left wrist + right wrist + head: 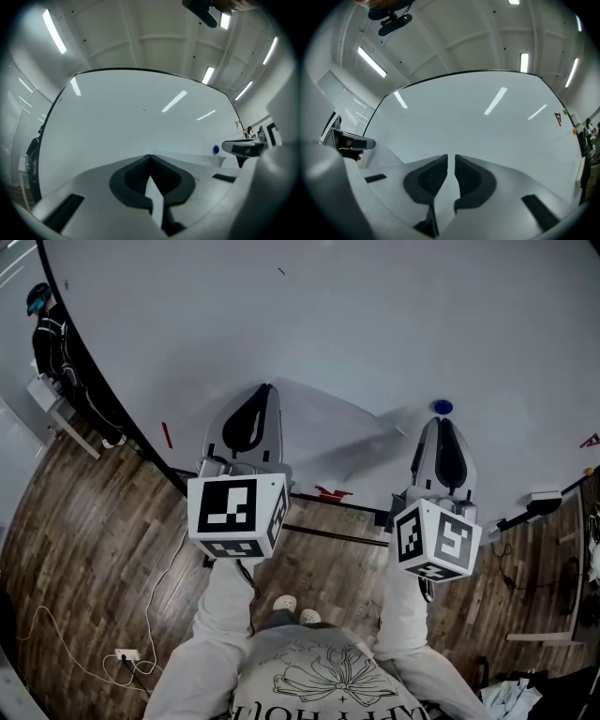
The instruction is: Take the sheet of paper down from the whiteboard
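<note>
The white sheet of paper (337, 442) lies against the whiteboard (356, 315) between my two grippers. A blue magnet (442, 407) sits at its right corner. My left gripper (262, 390) is at the sheet's left side, shut on it. In the left gripper view (150, 157) a white sliver of the sheet (155, 199) shows between the closed pads. My right gripper (442, 421) is just below the magnet. In the right gripper view (451, 157) its pads stand a narrow gap apart, with a white strip of the sheet (443, 197) in that gap.
A red marker (166, 435) and another red item (330, 492) rest along the board's lower ledge. A person in dark clothes (52, 334) stands at the far left. Cables and a plug (122, 652) lie on the wooden floor. A white object (544, 498) sits at the board's right end.
</note>
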The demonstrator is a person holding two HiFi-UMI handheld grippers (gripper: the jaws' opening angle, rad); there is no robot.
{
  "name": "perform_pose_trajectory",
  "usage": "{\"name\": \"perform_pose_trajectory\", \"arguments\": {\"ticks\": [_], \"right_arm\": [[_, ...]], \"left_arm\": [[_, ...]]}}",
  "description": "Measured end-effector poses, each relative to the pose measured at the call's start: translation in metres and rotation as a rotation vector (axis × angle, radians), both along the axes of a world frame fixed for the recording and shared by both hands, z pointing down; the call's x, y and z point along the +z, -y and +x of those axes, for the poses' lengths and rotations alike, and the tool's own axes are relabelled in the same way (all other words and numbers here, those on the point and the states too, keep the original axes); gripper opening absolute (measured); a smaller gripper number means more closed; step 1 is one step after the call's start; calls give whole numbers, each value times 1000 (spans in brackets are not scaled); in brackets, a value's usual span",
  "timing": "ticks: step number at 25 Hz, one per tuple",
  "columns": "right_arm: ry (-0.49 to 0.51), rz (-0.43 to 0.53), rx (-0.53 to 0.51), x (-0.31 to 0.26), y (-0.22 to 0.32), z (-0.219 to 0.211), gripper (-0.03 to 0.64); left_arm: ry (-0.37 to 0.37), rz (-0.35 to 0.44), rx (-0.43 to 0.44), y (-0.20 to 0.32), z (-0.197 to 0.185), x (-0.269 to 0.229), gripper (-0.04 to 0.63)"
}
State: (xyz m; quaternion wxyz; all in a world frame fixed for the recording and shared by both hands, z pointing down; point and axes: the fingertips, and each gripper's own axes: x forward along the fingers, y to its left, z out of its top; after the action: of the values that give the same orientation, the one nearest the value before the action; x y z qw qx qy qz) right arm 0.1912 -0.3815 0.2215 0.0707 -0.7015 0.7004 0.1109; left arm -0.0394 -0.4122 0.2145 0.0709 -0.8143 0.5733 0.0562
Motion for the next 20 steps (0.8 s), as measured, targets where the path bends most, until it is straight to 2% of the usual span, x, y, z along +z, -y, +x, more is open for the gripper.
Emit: {"name": "perform_pose_trajectory", "arguments": {"ticks": [20], "right_arm": [[-5, -12, 4, 1, -12, -1, 35]], "left_arm": [[-3, 4, -3, -14, 0, -2, 3]]}}
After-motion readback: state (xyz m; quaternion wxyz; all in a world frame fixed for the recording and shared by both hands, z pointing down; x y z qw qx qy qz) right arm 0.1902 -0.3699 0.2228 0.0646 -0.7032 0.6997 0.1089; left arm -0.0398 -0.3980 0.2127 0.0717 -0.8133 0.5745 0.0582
